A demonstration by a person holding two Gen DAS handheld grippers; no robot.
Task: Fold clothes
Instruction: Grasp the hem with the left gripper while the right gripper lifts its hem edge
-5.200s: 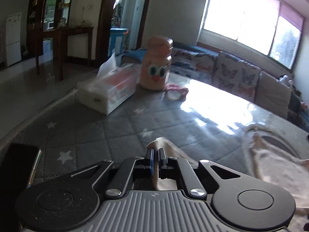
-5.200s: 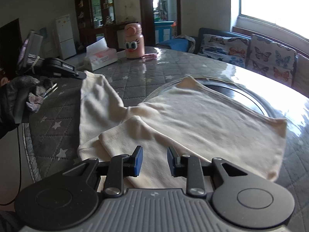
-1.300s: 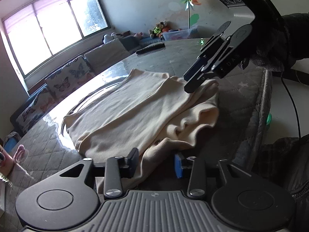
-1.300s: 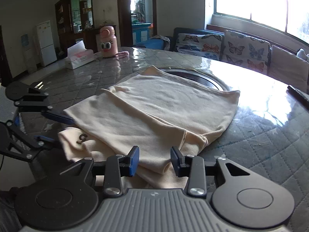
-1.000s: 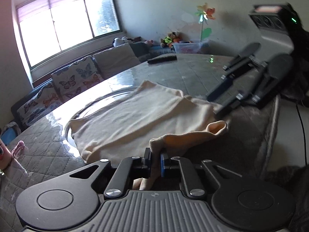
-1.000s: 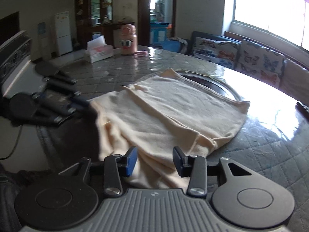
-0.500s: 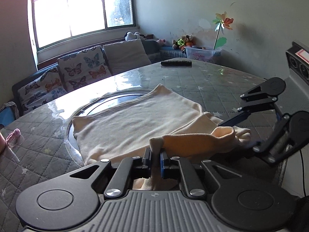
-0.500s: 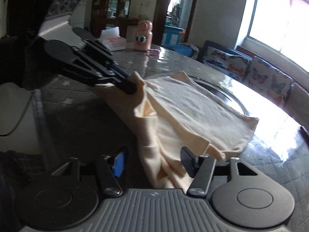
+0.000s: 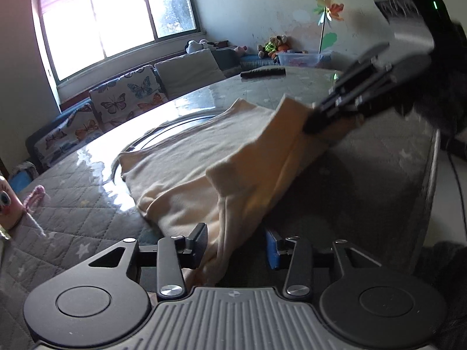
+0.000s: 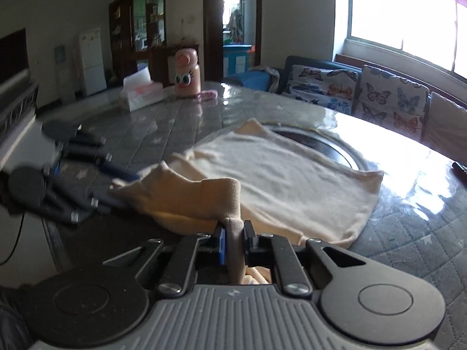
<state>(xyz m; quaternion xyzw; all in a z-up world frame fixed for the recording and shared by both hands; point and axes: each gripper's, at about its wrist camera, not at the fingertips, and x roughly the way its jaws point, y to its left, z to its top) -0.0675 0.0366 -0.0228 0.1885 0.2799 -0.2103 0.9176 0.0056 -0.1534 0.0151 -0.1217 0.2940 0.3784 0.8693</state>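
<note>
Two grippers at one cream garment (image 9: 204, 157) on the round table (image 10: 408, 233).

Right gripper (image 10: 234, 246) has its jaws pinched on a raised fold near the table's near edge; the cloth between them hides the pad faces. Left gripper (image 9: 235, 243) stands wide apart, fabric draping loosely between its fingers, gripping nothing; in the right view it is motion-blurred. The garment's far part lies flat beside the table's sunken centre ring. A quilted star-print cover under glossy film tops the table; tissue box (image 10: 143, 93) and pink bottle (image 10: 187, 73) stand at its far edge, butterfly cushions (image 10: 394, 99) beneath the window.
</note>
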